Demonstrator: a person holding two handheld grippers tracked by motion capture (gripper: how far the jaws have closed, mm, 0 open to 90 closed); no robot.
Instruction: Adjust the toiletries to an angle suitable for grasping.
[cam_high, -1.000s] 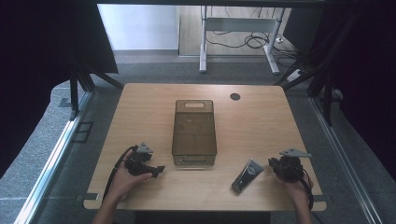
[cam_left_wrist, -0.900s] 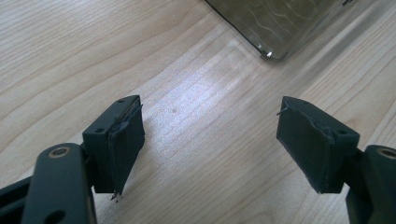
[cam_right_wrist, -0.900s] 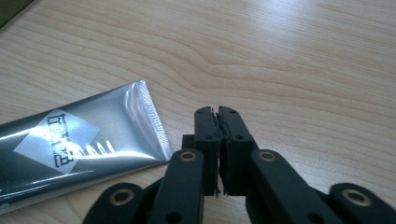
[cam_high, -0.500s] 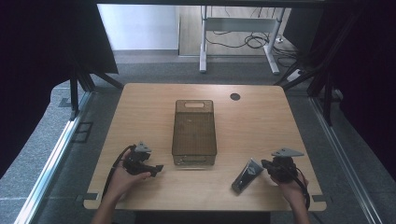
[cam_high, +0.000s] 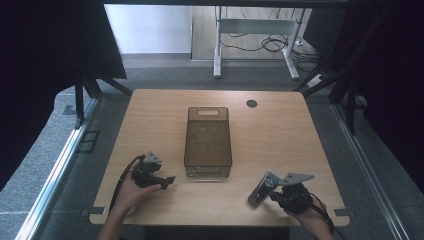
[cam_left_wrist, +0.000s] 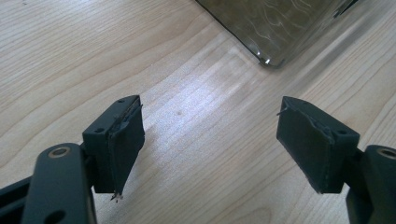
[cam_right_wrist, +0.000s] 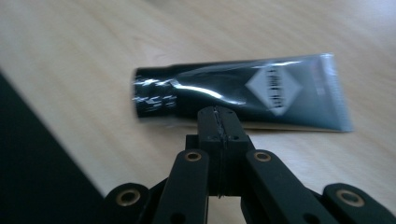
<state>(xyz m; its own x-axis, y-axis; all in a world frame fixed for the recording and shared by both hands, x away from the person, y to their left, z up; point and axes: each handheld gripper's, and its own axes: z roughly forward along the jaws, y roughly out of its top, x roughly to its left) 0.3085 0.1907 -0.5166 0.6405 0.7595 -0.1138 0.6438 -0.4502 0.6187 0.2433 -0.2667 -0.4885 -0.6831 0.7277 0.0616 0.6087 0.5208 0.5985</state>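
Right tool (cam_right_wrist: 218, 116) nearer dark tube (cam_right_wrist: 243, 95) — pads together, left tool (cam_left_wrist: 210, 140) agape

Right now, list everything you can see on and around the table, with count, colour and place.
table: one, light wood, centre
bin: one, clear smoky brown, mid-table, empty
tube: one, black with silver crimped end, near right edge, lying flat
round hole cover: one, black, far right of the table
desk frame: one, white, on the floor beyond, cables under it
left tongs: one, black, near left, open, beside the bin's corner
right tongs: one, black, near right, shut, nothing gripped, tips at the tube's side
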